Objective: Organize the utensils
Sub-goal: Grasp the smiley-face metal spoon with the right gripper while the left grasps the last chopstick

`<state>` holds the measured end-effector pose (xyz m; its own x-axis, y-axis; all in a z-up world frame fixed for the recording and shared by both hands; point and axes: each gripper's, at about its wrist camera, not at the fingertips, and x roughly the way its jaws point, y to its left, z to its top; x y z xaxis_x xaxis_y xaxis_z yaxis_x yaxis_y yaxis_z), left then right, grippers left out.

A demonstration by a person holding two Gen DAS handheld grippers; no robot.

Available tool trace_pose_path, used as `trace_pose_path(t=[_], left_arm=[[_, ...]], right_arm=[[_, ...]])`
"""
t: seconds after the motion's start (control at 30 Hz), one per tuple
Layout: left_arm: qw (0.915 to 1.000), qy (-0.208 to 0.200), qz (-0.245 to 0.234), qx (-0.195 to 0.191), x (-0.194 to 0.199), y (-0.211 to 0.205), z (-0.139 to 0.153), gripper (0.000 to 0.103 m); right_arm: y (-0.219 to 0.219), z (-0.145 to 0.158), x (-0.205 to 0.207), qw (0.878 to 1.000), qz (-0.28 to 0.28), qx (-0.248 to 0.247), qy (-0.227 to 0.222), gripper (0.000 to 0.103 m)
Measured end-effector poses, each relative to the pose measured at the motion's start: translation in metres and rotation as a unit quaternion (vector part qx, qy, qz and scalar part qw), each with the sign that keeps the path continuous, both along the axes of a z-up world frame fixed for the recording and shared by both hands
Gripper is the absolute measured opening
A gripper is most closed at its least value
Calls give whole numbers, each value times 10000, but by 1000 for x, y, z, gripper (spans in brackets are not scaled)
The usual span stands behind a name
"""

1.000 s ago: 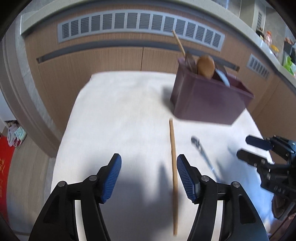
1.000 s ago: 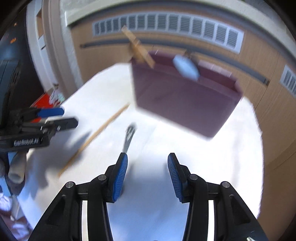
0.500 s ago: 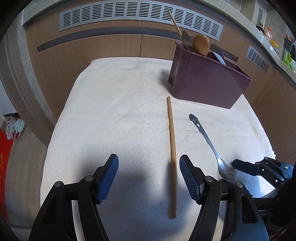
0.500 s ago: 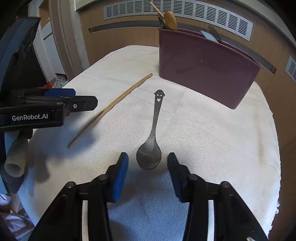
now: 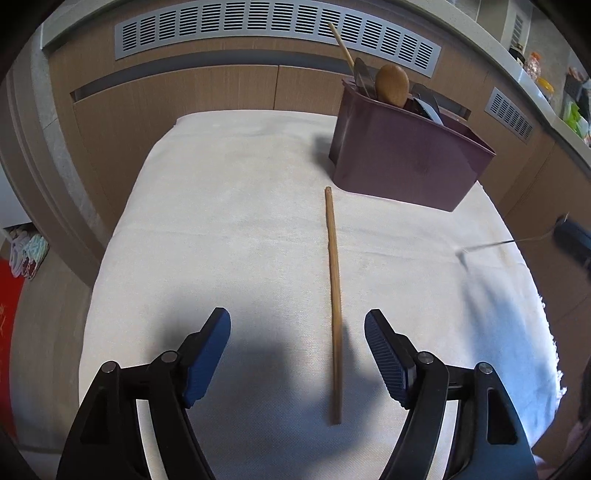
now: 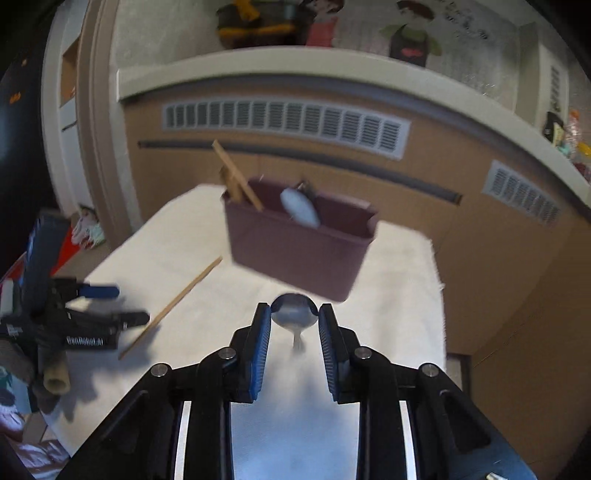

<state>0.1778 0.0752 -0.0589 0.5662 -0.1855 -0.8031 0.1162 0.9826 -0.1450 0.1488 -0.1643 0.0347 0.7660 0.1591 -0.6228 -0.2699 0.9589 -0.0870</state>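
My right gripper (image 6: 294,317) is shut on the bowl of a metal spoon (image 6: 293,314) and holds it in the air in front of the maroon utensil box (image 6: 295,247). In the left wrist view the spoon (image 5: 491,245) shows as a thin blur at the far right, held by the right gripper (image 5: 570,236). A wooden chopstick (image 5: 333,299) lies on the white cloth (image 5: 229,221), between the fingers of my open left gripper (image 5: 297,332) and nearer its right finger. The box (image 5: 402,155) stands at the back right and holds a wooden spoon (image 5: 391,86) and other utensils.
Wooden cabinets with vent grilles (image 5: 273,31) run behind the table. The cloth's fringed right edge (image 5: 546,325) marks the table side. The left gripper (image 6: 88,325) appears at the left of the right wrist view, beside the chopstick (image 6: 173,302).
My right gripper has closed on the spoon's bowl and lifted it off the cloth towards the box. My left gripper has stayed open over the chopstick.
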Motion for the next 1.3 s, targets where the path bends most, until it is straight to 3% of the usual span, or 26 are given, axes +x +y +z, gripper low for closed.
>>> trace_pose_path(t=[0.17, 0.3, 0.4, 0.53, 0.6, 0.9, 0.97, 1.0, 1.3], left_arm=[[9999, 23, -147, 16, -1, -10, -1, 76], [9999, 63, -152, 24, 1, -9, -2, 76], [9999, 112, -52, 55, 4, -4, -3, 75], [9999, 91, 95, 85, 5, 6, 0, 76], [9997, 86, 188, 93, 4, 13, 1, 76], [9994, 233, 240, -2, 1, 23, -12, 77], [9995, 249, 193, -3, 2, 21, -13, 77], [9995, 261, 163, -8, 3, 19, -13, 77], [9988, 335, -349, -38, 20, -16, -10, 77]], right_arm=[[-13, 10, 8, 9996, -264, 15, -103, 6], [-15, -9, 21, 9992, -88, 119, 373, 7], [1, -31, 26, 9969, 397, -55, 676, 18], [31, -59, 39, 9879, 1150, -278, 1007, 45], [45, -70, 52, 9833, 1393, -396, 1102, 48], [69, -111, 114, 9740, 1487, -351, 1674, 48], [67, -109, 117, 9755, 1415, -262, 1665, 30], [66, -107, 116, 9761, 1376, -270, 1660, 26], [7, -98, 94, 9866, 577, 243, 1504, 26]])
